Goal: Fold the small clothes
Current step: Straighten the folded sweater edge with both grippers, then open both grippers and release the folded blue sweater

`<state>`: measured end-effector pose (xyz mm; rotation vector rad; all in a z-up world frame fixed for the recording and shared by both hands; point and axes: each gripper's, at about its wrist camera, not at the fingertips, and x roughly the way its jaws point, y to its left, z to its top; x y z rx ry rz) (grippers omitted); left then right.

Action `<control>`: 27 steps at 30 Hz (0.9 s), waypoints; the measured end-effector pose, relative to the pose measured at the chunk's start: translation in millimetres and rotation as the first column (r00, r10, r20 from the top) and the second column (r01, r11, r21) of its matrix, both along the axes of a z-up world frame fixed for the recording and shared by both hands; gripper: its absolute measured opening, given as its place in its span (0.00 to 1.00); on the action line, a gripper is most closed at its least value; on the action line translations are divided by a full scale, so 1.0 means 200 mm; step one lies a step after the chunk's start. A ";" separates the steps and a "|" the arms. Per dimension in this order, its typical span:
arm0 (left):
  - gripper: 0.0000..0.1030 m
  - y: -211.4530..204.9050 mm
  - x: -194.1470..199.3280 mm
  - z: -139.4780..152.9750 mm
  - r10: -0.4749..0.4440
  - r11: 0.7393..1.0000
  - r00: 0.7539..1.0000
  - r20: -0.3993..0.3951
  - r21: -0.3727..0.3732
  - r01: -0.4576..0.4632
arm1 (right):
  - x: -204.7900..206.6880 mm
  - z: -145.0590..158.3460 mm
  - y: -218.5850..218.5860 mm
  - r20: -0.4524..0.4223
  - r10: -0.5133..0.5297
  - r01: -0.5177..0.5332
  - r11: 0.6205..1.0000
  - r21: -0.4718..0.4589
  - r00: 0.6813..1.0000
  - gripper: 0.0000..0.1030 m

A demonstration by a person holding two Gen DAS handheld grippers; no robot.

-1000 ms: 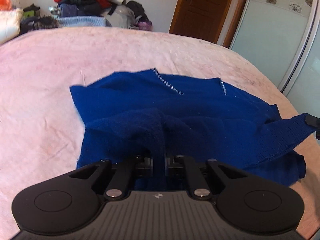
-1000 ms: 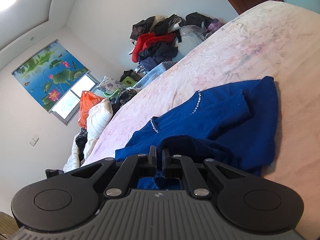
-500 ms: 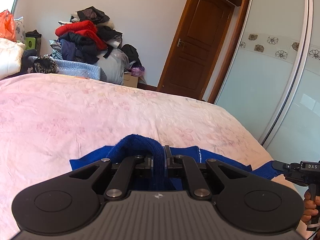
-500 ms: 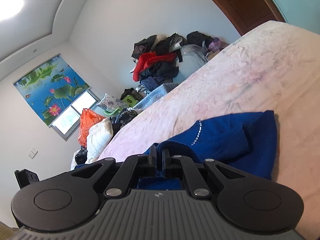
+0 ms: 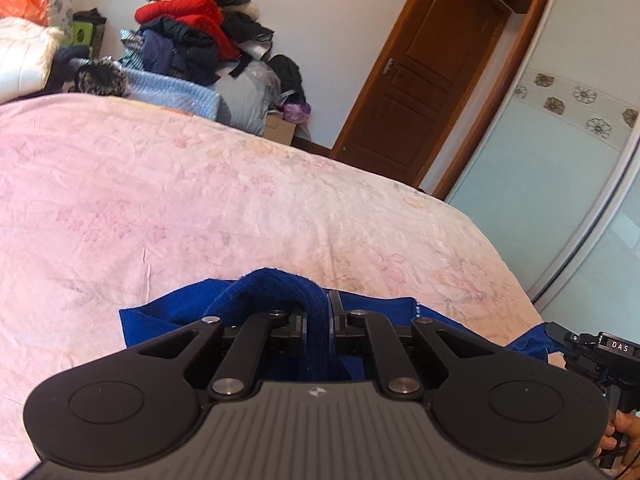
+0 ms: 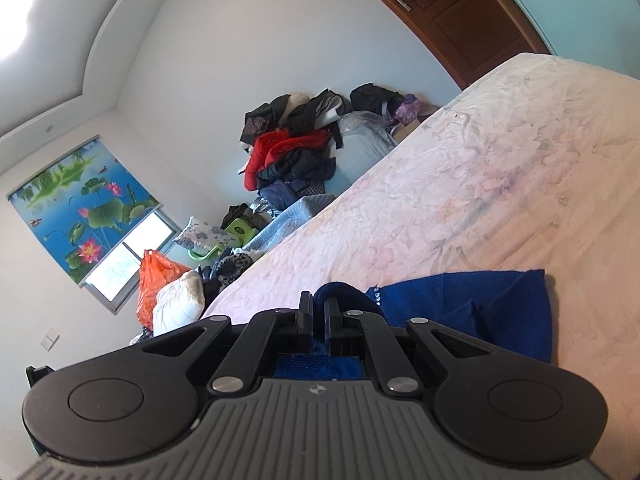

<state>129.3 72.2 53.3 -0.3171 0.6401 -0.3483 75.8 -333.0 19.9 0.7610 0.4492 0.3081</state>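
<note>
Left wrist view: claw (image 5: 319, 316) body hides most of sweater (image 5: 160, 318).

Deep blue knit sweater (image 5: 280, 292) on pale pink floral bedspread (image 5: 200, 200); black claws; brown wooden door (image 5: 412, 80).

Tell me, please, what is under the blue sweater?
Under the blue sweater lies the pink bedsheet. The left gripper and the right gripper pinch its raised folds. Anything between sweater and sheet is covered.
</note>
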 end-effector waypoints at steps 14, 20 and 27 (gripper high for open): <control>0.09 -0.02 0.31 -0.21 0.066 0.998 0.990 -0.128 0.017 -0.065 | 0.36 -0.21 -0.01 -0.125 -0.036 0.034 0.999 -0.022 0.991 0.08; 0.17 0.05 0.38 -0.28 0.088 0.991 0.966 -0.243 -0.079 -0.110 | 0.43 -0.31 -0.01 -0.181 -0.049 0.046 0.999 -0.021 0.982 0.09; 0.68 0.21 0.41 -0.30 0.137 0.935 0.945 -0.298 -0.277 -0.223 | 0.48 -0.37 0.00 -0.214 -0.050 0.042 0.998 -0.038 0.976 0.13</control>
